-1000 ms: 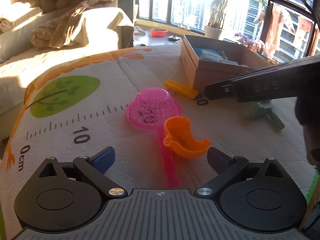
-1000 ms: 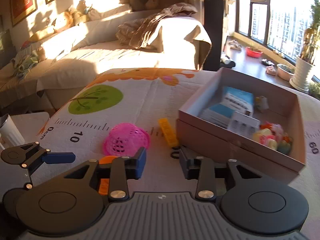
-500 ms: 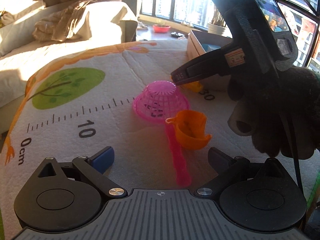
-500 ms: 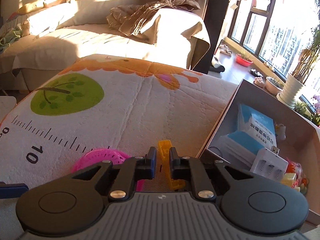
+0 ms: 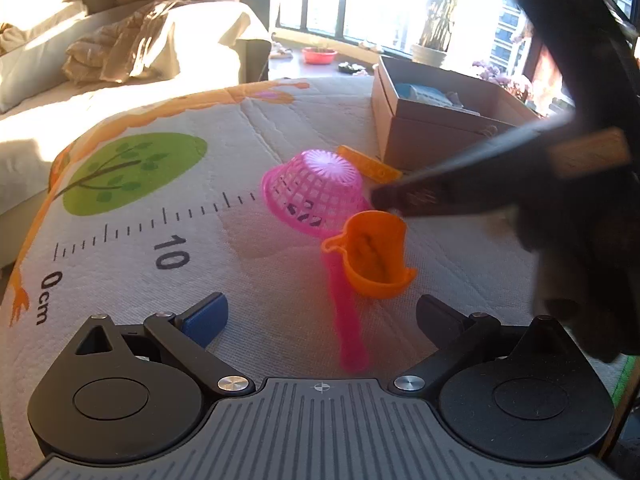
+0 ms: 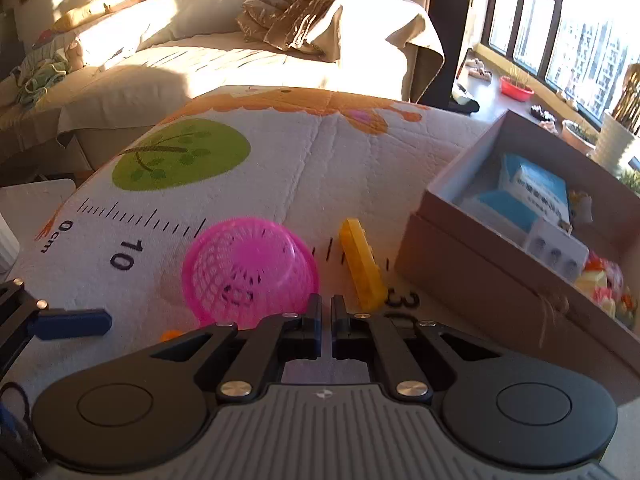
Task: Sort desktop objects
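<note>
A pink mesh sieve lies upside down on the printed mat, its pink handle running toward the left wrist camera. An orange cup lies on its side across that handle. A yellow brick lies between the sieve and a cardboard box. My left gripper is open, and the handle's end lies between its fingers untouched. My right gripper is shut, its tips at the sieve's rim beside the cup, with nothing visible between them.
The box holds blue packets, a white case and several small toys. The mat bears a ruler print and a green tree. A bed with a crumpled blanket stands behind the mat. A gloved hand holds the right gripper.
The right gripper's jaws have come together, and it has dropped from above the yellow brick to the sieve's rim. The left gripper, sieve and cup have stayed put.
</note>
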Demonstrator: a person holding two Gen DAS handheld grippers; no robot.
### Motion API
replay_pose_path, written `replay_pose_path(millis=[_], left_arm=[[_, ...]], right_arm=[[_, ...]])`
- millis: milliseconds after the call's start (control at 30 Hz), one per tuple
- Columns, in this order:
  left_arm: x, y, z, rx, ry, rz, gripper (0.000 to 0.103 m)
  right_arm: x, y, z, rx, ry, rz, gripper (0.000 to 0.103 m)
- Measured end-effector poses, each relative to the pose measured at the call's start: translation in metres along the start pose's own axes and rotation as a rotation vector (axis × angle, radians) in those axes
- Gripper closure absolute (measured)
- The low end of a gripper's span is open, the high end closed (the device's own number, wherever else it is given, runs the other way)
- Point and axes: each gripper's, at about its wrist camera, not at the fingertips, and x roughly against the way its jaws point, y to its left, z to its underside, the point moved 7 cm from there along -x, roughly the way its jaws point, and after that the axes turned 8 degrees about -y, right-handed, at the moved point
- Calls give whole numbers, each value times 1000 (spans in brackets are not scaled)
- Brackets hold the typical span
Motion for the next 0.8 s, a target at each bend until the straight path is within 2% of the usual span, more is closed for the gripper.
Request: replay_pose_path(millis=[133,233,300,367,433,600,633,667,800], left_arm=[[-2,-4,0,-5,1,9,0],[-5,-9,-1,-10,2,14,0],[-5,-10,-2,-11,0,11,0],[-4,-11,-2,-18,-3,6,0],[-3,-10,-1,-23,-1,-4,0],[0,-7,-1,-19,-2,-18,0],[1,-7,-2,-17,-7,-16,0],[3,-6,-3,-15,-13,-13,0],[6,-7,-5,-9,-30,6,0]], right_arm=[[24,-22,18,-51,-11,26,98],[37,-31,12,-26,-89,57,98],[36,-28,3,19,-129,56,94],[26,-23,-3,48,-137,46,79],[9,-21,-7,76,-120,54,76],[-17,-15,-10,92,-96,51,78],[-16,-15,-11,88,-92,45,84],[-14,-14,-10,77,-81,33,87],[5,-17,1,56,-77,39,87]])
